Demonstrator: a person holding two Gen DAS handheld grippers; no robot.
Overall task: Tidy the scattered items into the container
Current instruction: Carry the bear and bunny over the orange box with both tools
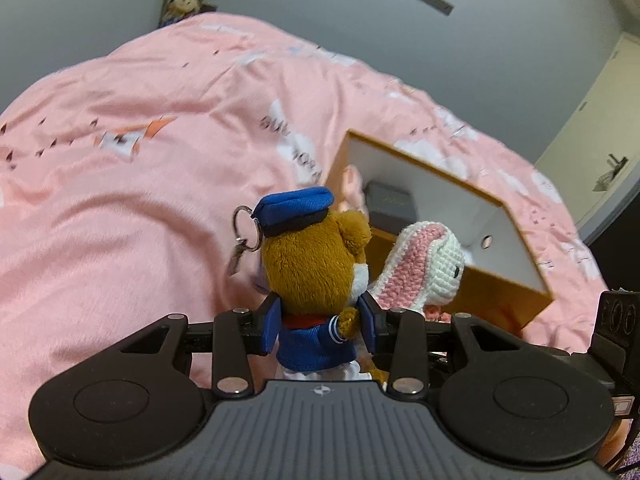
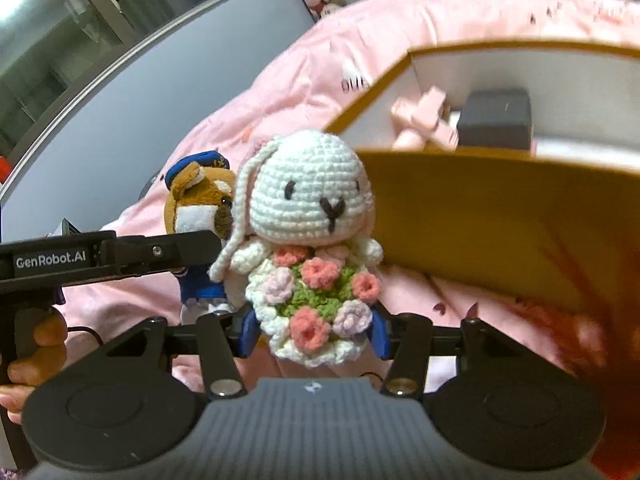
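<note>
Already, the left gripper (image 1: 320,332) is carrying the bear (image 1: 316,276), its jaws clamped on the blue jacket, just short of the box (image 1: 496,292). Beside it, the right gripper (image 2: 314,334) is holding the bunny (image 2: 312,240), jaws clamped on its flowered skirt, close against the box's near wall. Inside, a dark case (image 2: 496,120) and pink pieces (image 2: 424,120) are already lying. Both toys are yet to go in; the blanket (image 1: 140,200) is showing nothing else loose.

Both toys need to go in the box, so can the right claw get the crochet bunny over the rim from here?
Probably yes. The right claw grips the crochet bunny beside the box, whose top is open; only its near wall stands between.
</note>
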